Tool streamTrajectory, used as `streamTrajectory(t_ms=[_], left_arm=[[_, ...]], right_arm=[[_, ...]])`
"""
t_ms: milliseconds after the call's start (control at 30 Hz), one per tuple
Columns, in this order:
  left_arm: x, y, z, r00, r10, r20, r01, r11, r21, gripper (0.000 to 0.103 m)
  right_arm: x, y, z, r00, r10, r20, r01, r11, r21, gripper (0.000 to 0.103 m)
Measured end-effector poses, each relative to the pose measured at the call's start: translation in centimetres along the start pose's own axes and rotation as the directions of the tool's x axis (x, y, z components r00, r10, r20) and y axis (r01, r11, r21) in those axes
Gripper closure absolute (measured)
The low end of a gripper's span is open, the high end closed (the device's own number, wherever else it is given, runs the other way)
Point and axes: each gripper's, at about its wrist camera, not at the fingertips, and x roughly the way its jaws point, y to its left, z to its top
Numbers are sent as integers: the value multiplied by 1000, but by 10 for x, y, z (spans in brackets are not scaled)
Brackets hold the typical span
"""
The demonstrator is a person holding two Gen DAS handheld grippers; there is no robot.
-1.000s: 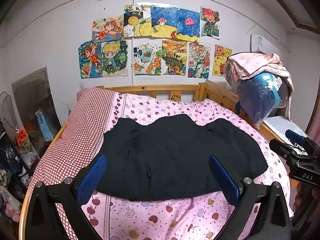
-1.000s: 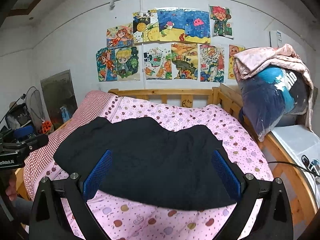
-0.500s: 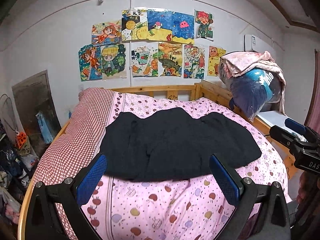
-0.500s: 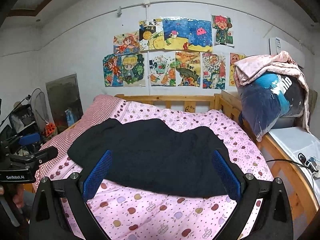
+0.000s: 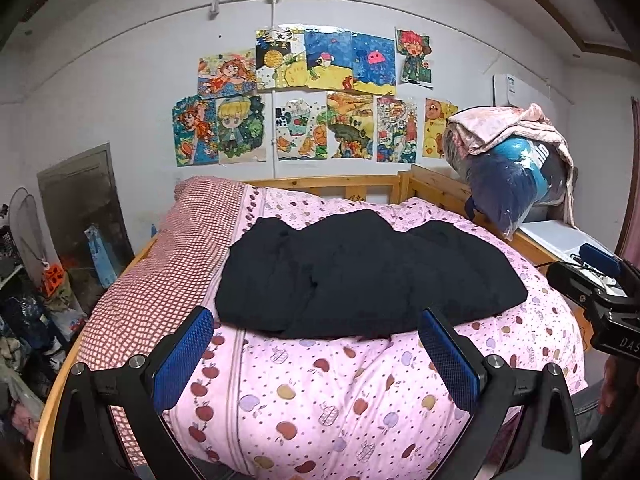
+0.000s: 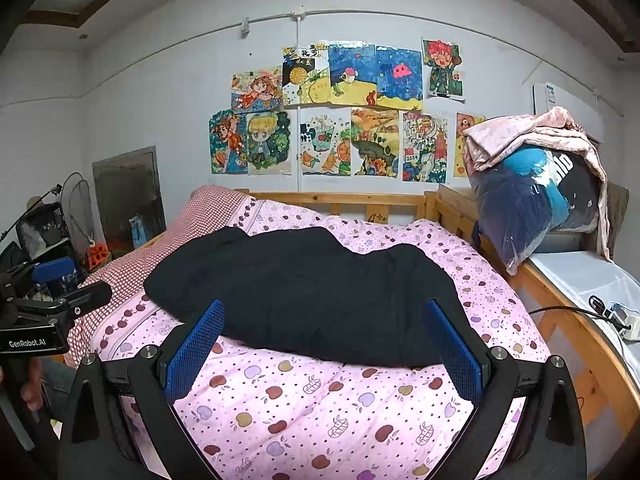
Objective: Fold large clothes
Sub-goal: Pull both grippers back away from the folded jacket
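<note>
Kids' drawings [image 5: 316, 96] cover the wall behind the bed [image 5: 360, 380]. Left view: black garment [image 5: 360, 276] lies spread across bed's middle, left tool [image 5: 316, 354] released, holding nothing. Right view: right tool [image 6: 324, 350] also released, w/ garment just beyond it.

Left gripper [image 5: 316, 354] was a black frame with two fingers [image 5: 182, 362] faced in blue textured pads, silver screw heads at the joints. Right gripper [image 6: 326, 350] was of the same build, with blue meshed pads [image 6: 456, 354]. White lettering "GenRobot.AI" showed on one black body, "DAS" on the other. Dark trousers were partly visible low at the frame edges.
</note>
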Motion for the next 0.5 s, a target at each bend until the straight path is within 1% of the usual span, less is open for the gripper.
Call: streamTrajectory(t_ms=[300,500], left_arm=[[-4,3,-12,1000,-14,-11,14,1000,-5,0],[-5,5,-21,1000,8,-3,-8,1000,6,0]], right_arm=[[-6,11,-12,1000,26,3,-26,999,-26,5],[-4,14,-26,1000,16,-14,-17,999,-28,5]])
